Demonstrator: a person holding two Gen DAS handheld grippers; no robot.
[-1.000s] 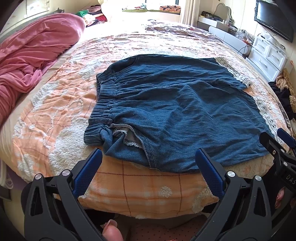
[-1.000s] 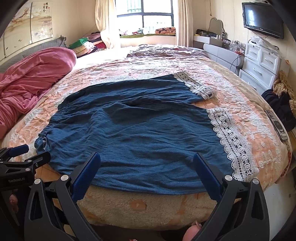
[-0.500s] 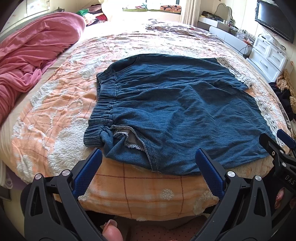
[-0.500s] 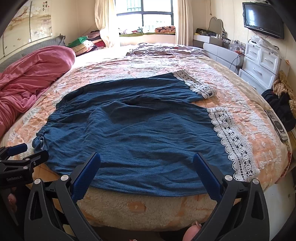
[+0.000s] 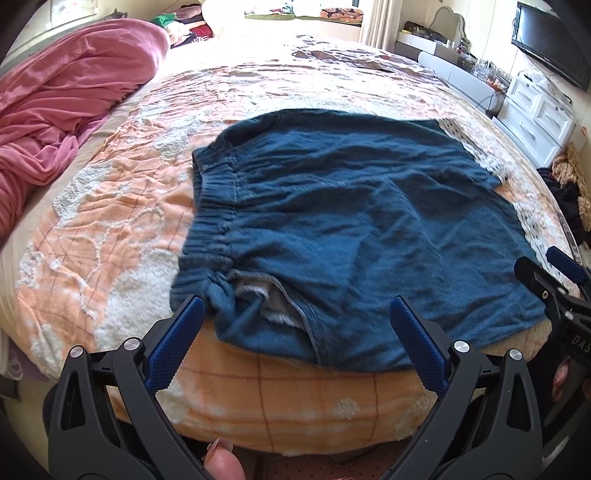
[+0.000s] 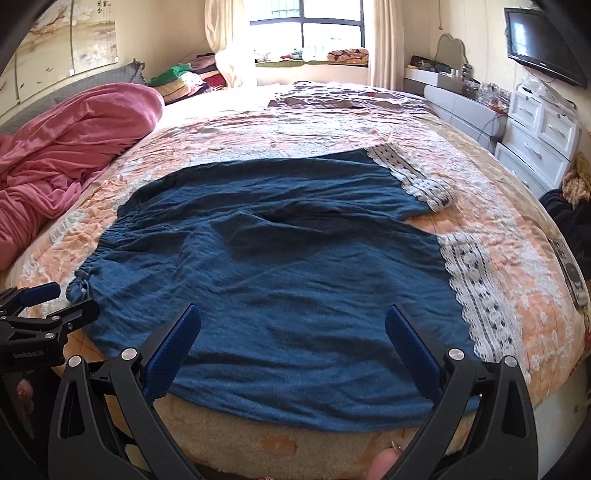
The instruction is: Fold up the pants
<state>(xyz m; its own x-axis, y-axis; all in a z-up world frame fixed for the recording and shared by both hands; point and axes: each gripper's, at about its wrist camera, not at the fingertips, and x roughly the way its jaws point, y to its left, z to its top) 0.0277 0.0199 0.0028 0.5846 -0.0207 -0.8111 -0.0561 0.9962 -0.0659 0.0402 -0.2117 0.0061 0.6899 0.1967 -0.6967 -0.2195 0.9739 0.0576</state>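
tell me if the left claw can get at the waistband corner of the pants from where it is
Probably yes. The left claw is open and empty, the waistband corner lies just ahead of its fingers on the bedspread, and nothing sits between them.

Pants flat on bed

The bed is viewed by both wrist cameras from low at its near edge, facing along it toward the window. The waistband end of the pants is seen closely by the left camera, the lace-hemmed legs by the right. Pants, pink blanket and dresser are shared.
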